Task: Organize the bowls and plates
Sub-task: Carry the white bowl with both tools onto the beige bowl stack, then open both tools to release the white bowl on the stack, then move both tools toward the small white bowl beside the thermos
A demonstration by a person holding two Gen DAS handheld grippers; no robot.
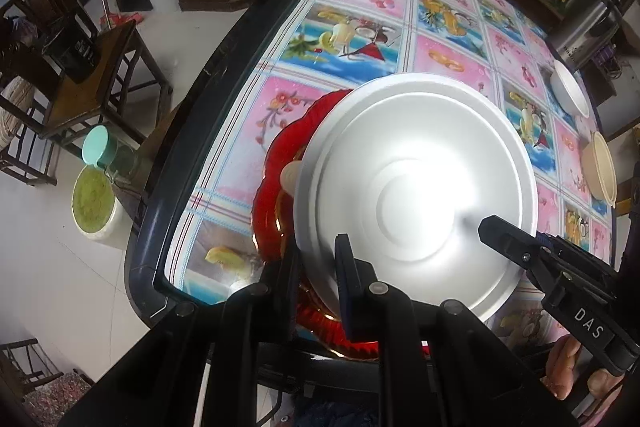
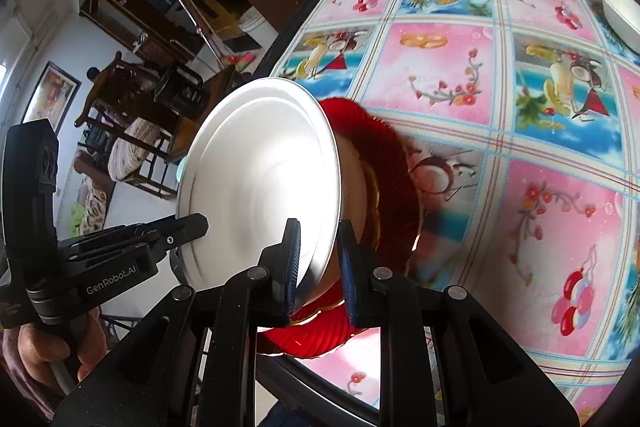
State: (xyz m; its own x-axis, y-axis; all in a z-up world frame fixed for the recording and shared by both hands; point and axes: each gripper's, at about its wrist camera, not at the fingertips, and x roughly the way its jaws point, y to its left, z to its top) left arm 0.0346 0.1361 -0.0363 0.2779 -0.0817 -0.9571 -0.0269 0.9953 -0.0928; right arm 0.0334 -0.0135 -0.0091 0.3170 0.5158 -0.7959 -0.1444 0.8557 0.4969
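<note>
Both grippers are clamped on the rim of the same round white plate [image 1: 416, 187], one on each side, and the plate hangs tilted over a scalloped red glass dish [image 1: 280, 163] that sits on the table just beyond the fingertips. The left gripper [image 1: 316, 291] has its jaws nearly together with the near edge of the white plate pinched between the pads. The right gripper [image 2: 318, 267] bites the opposite edge the same way, its jaws close together on the thin rim.

As I read it, the step in hand is setting the white plate down onto the red dish to stack them. To do that well, the two hands should bring the plate level first, since it now leans steeply, then centre it over the red dish before lowering. Both grips sit right at the lip, so loosening one before the plate rests on the dish could let it swing or slide. Something pale lies in the red dish under the plate; I cannot tell what.

The table wears a glossy cloth [image 2: 460, 75] of pink and blue squares printed with fruit and flowers, under a dark edge trim. Farther ahead of the left gripper a white bowl [image 1: 570, 93] and a cream bowl [image 1: 600, 169] wait near the far edge. Off the table are wooden chairs, dark cabinets and a tiled floor.
</note>
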